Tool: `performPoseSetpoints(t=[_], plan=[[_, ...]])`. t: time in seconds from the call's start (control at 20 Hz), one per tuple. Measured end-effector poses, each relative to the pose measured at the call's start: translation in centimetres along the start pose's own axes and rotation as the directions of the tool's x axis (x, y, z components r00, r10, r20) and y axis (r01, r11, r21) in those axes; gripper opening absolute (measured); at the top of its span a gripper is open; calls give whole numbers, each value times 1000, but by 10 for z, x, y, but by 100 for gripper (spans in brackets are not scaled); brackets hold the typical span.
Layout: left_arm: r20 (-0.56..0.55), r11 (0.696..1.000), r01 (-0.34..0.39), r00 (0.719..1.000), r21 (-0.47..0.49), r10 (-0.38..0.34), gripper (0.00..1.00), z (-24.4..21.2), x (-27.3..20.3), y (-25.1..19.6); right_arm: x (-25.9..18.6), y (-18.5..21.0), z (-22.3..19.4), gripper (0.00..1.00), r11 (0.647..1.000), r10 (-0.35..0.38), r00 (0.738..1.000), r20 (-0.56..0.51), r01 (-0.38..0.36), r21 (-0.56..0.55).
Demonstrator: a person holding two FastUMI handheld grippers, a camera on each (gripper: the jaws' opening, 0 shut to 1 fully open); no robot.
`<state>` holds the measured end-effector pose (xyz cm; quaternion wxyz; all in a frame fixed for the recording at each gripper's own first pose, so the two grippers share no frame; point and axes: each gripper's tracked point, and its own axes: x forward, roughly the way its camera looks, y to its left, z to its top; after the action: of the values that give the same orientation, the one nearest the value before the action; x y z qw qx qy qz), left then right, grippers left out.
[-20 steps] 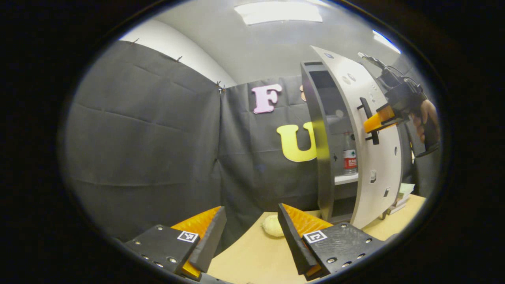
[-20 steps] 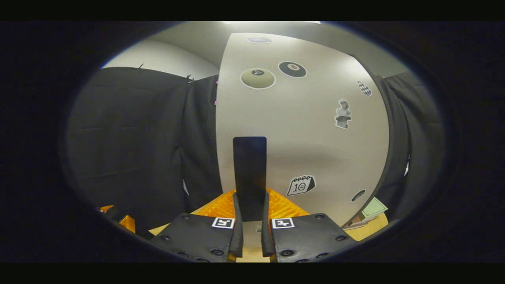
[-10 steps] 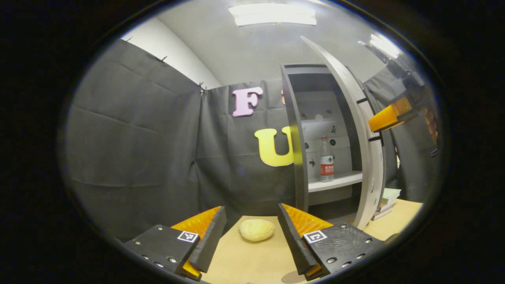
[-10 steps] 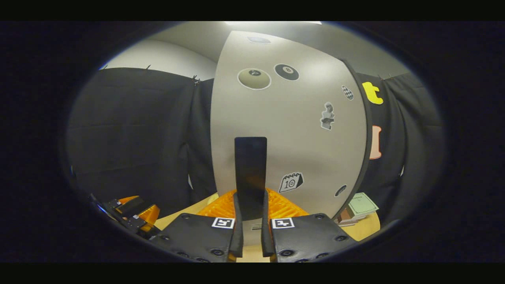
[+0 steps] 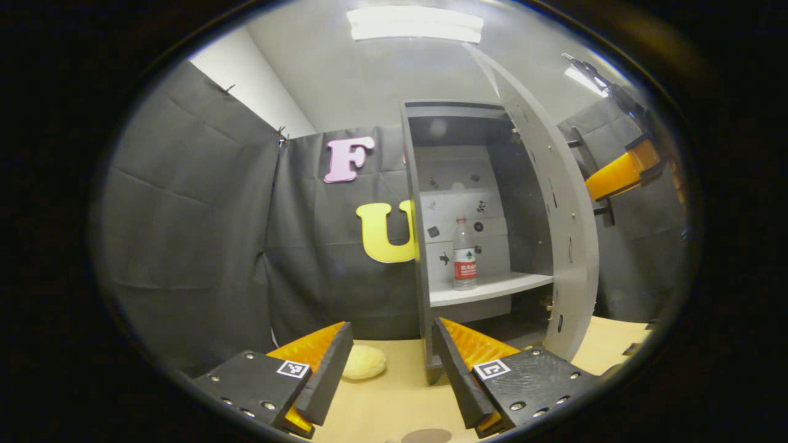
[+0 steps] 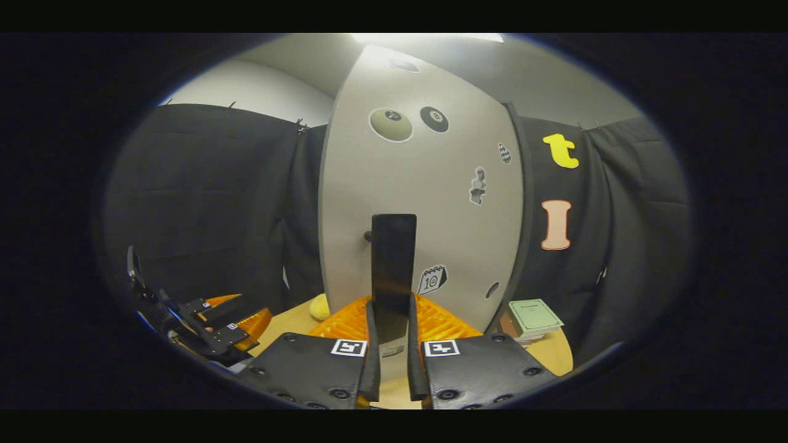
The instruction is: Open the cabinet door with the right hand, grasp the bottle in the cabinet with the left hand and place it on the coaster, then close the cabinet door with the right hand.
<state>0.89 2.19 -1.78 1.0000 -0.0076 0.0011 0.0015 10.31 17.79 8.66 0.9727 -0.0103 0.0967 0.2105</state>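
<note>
Cabinet door [image 5: 569,246] is standing wide open at 3 o'clock in our left gripper view. Our right gripper [image 6: 389,344] is clamping its black handle [image 6: 393,271] between both fingers. Our left gripper [image 5: 391,369] is hovering over the table [image 5: 394,400], fingers spread, holding nothing. The bottle [image 5: 465,253] is standing upright on the cabinet shelf [image 5: 486,288] at 1 o'clock. A yellow sponge [image 5: 364,362] is lying at 6 o'clock.

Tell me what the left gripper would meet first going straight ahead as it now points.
Probably the cabinet's left front edge, in line between the left gripper's open fingers. The bottle stands just right of that line; depth is unclear.
</note>
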Motion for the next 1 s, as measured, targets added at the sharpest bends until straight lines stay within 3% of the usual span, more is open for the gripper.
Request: performPoseSetpoints(t=[0.55, 1.0], plan=[[3, 996, 84, 996, -10, -84, 79, 4, -2, -43, -48, -40, -3, 18, 995, -95, 995, -7, 95, 39], [17, 989, 146, 989, -19, -146, 78, 10, 3, -86, -72, -117, -15, 17, 953, -302, 953, 1, 302, 35]])
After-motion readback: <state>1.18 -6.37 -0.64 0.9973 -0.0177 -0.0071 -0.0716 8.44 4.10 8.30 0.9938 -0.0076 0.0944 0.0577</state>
